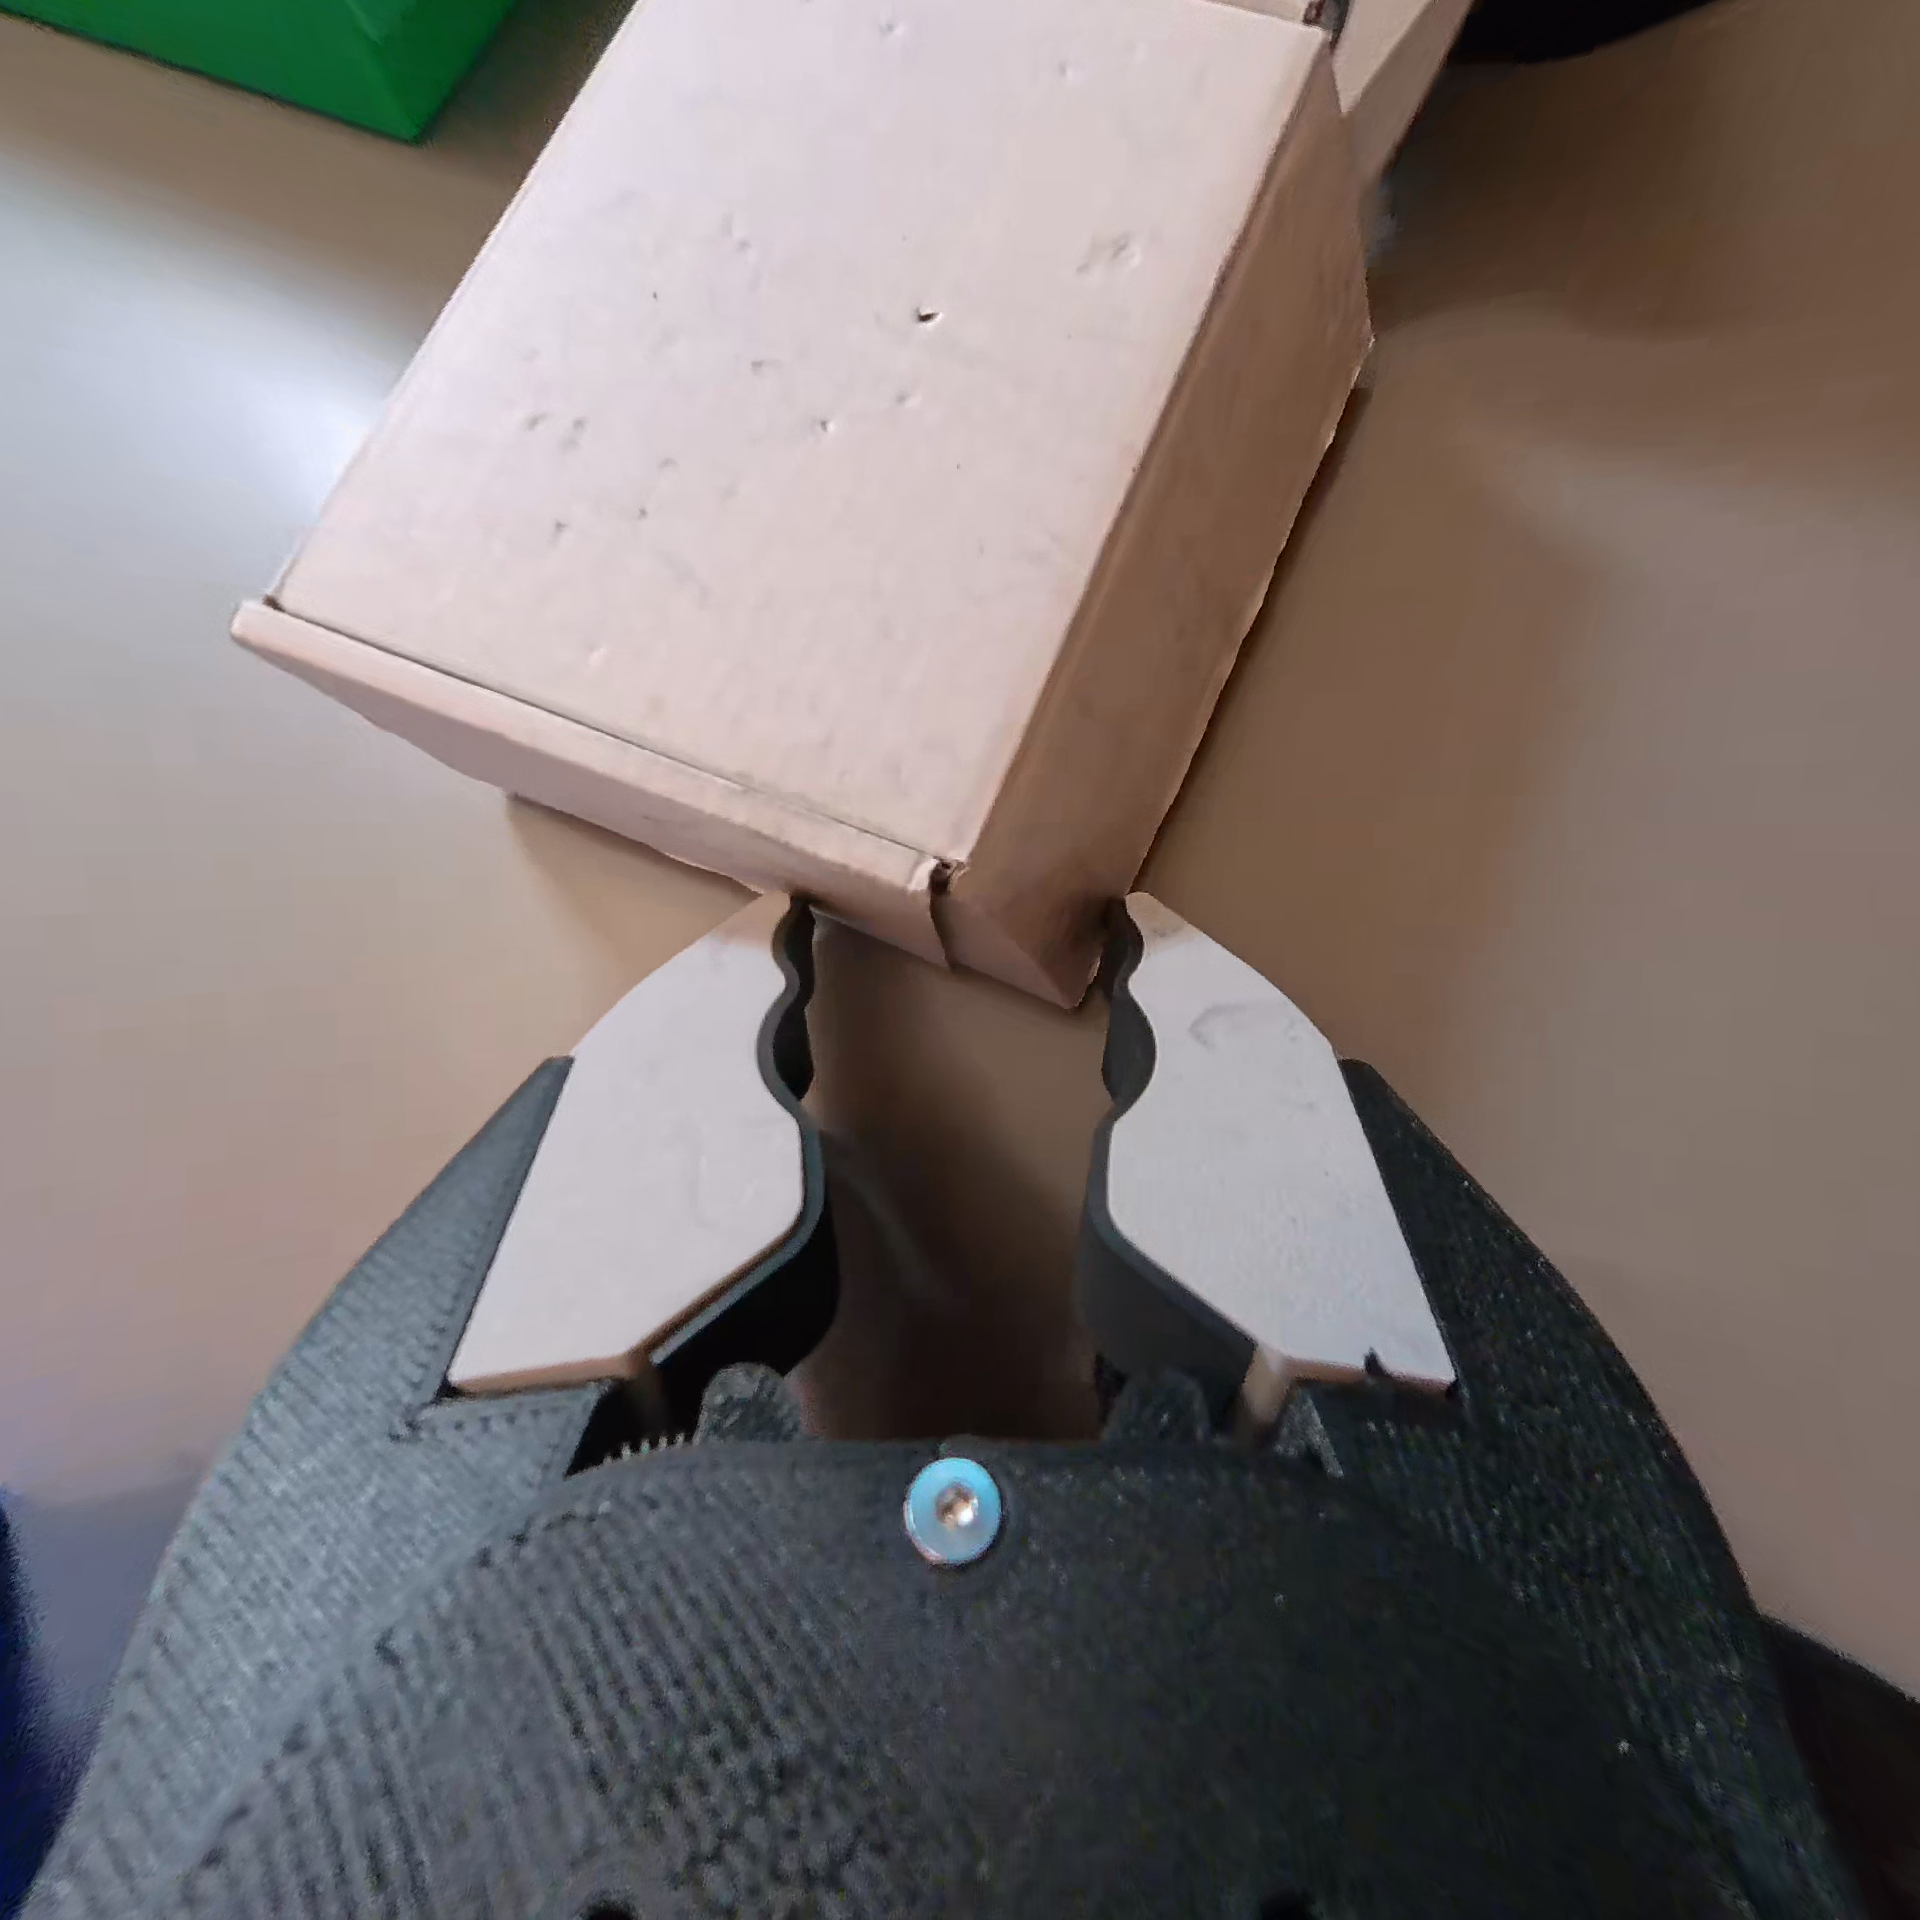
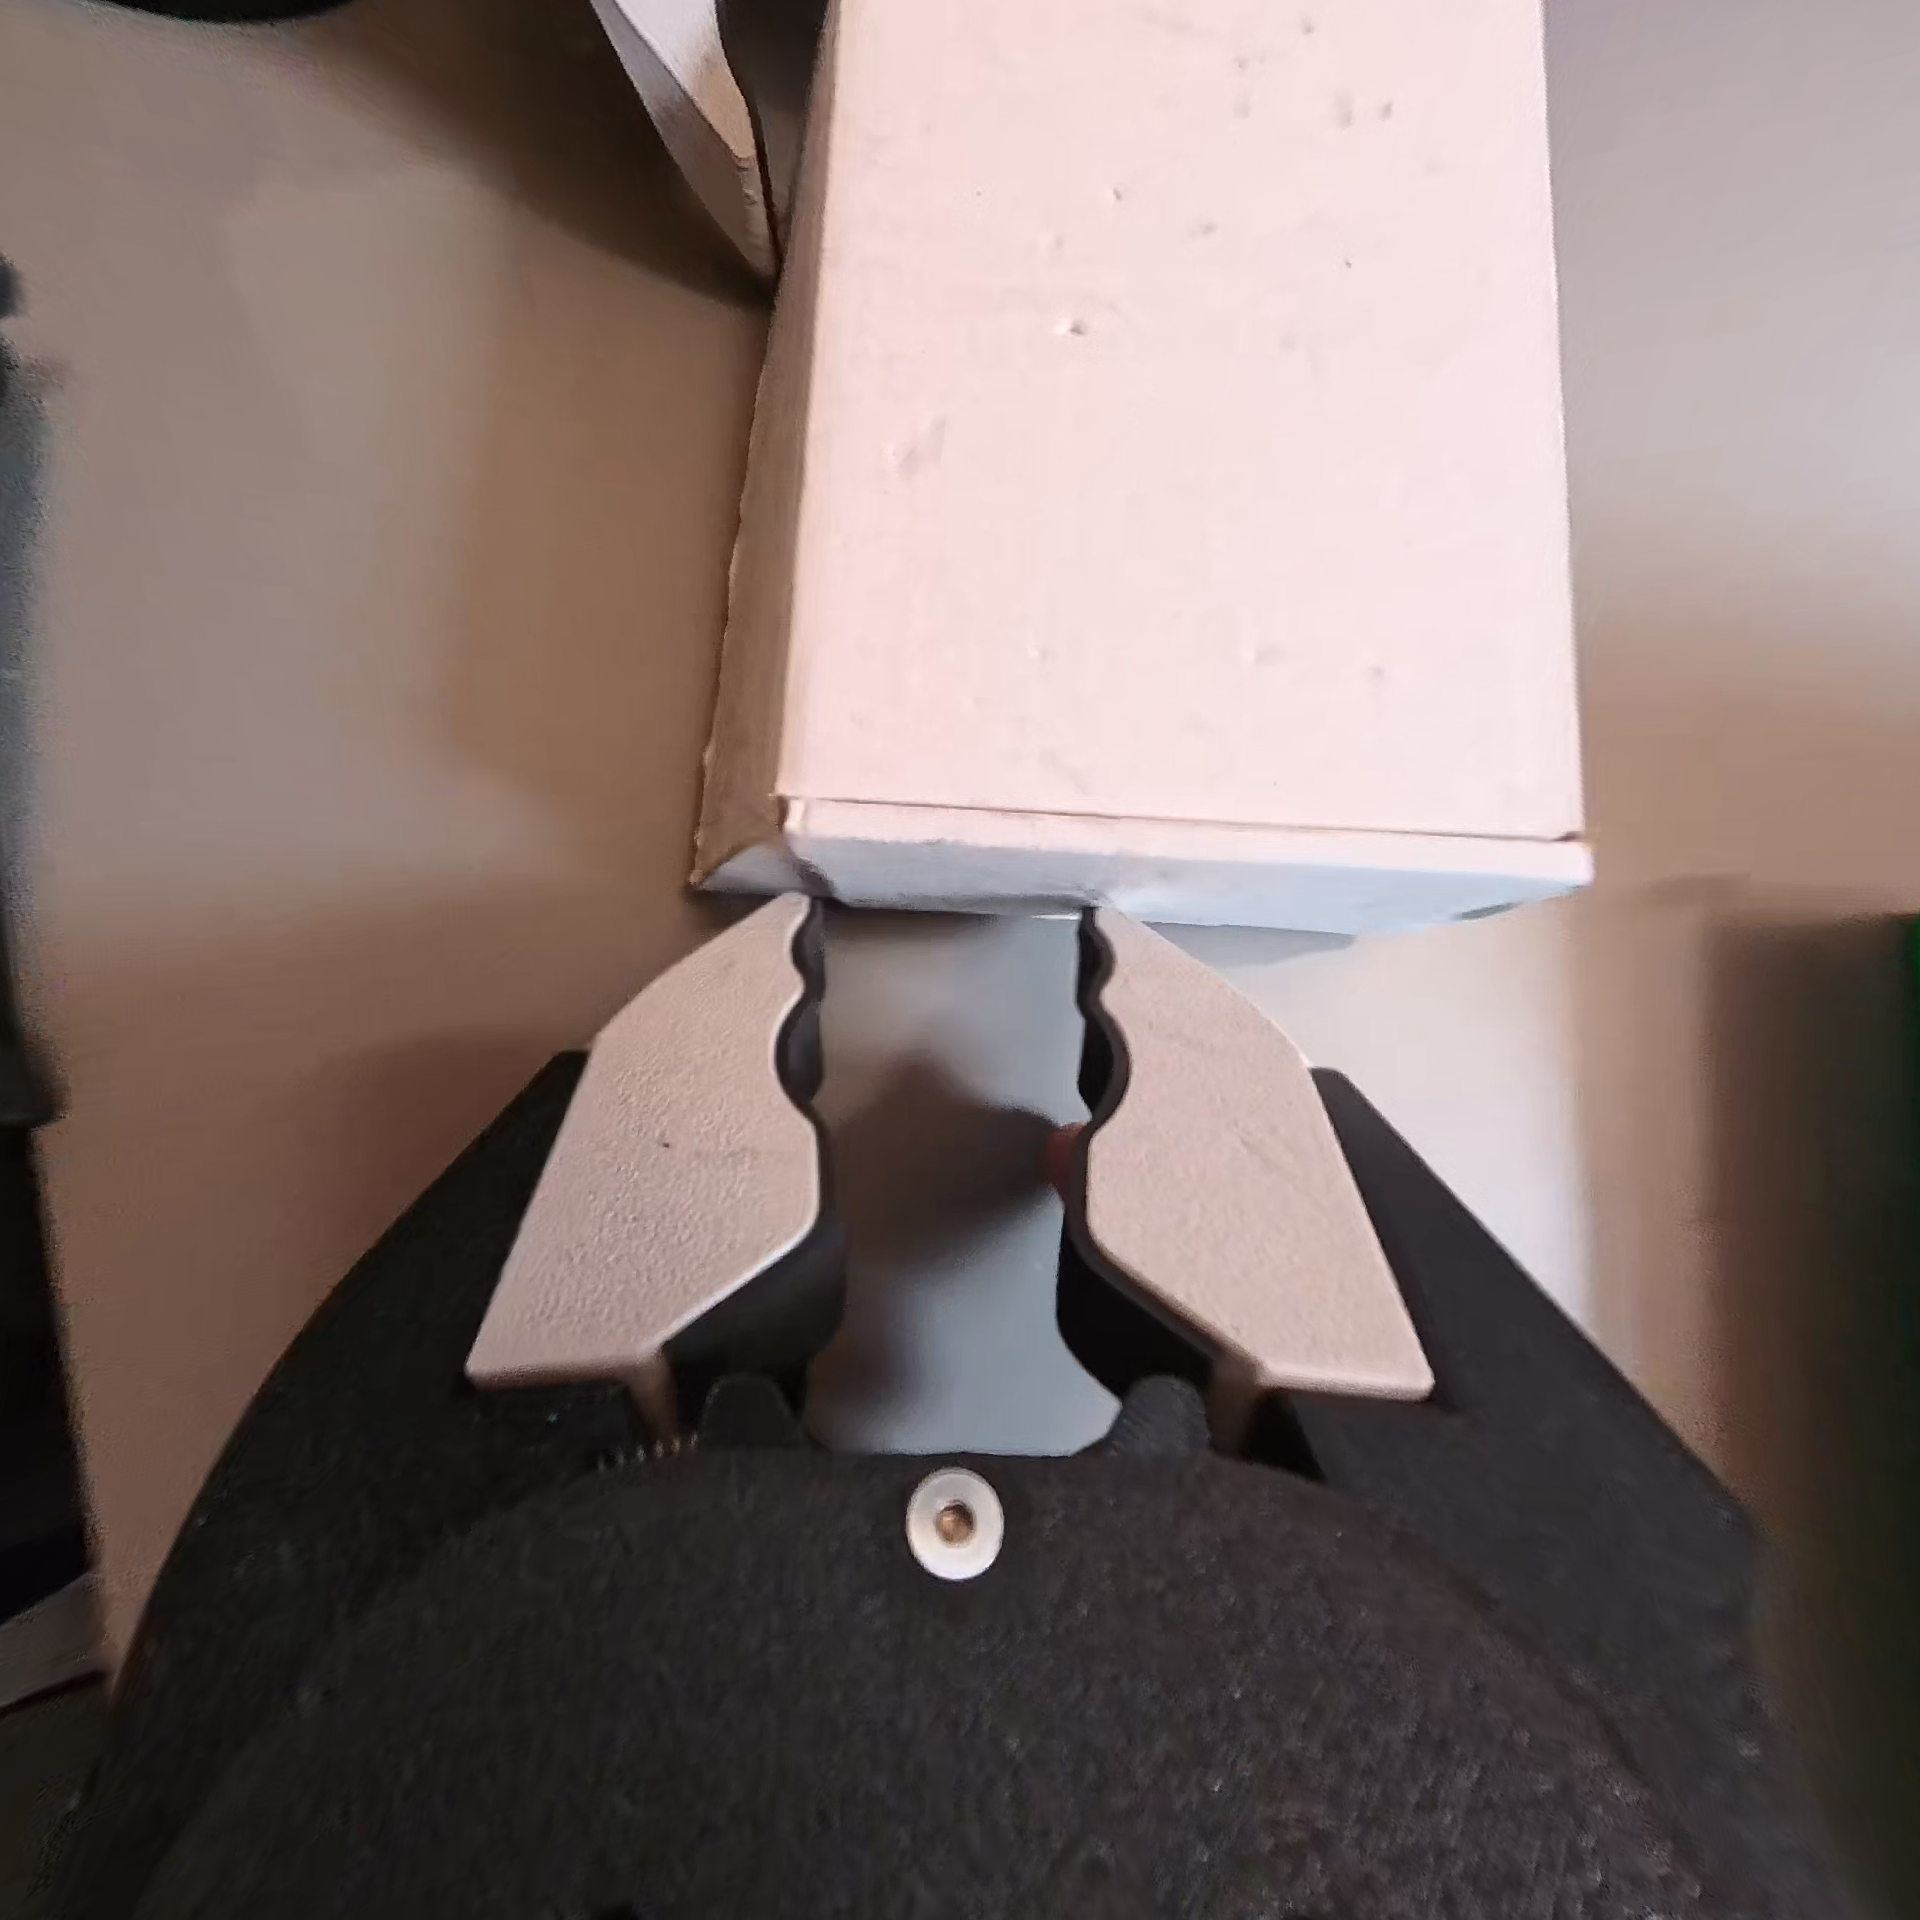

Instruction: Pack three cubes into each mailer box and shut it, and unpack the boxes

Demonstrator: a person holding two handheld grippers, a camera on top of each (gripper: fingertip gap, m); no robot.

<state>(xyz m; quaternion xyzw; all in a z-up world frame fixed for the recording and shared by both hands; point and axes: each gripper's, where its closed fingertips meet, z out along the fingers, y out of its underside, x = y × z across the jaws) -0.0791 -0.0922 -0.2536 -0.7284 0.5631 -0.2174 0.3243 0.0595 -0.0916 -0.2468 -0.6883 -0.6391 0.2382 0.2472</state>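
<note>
In the left wrist view a shut tan cardboard mailer box (image 1: 831, 436) lies on the table, its near corner pointing at me. My left gripper (image 1: 956, 925) is open, with that corner between its fingertips. In the right wrist view a shut mailer box (image 2: 1184, 468) faces me with its front wall. My right gripper (image 2: 948, 920) is open, its tips right under the lid's front edge. A grey shadowed cardboard surface (image 2: 945, 1299) fills the gap between the fingers. No cubes show. I cannot tell whether both views show the same box.
A green box (image 1: 260, 52) stands at the far left; a green blur (image 2: 1870, 1143) shows at the right edge. More cardboard lies behind the box (image 1: 1392, 73) (image 2: 696, 135). The tan table (image 1: 208, 935) (image 2: 364, 623) spreads around. Dark objects sit at the far edges (image 2: 21, 727).
</note>
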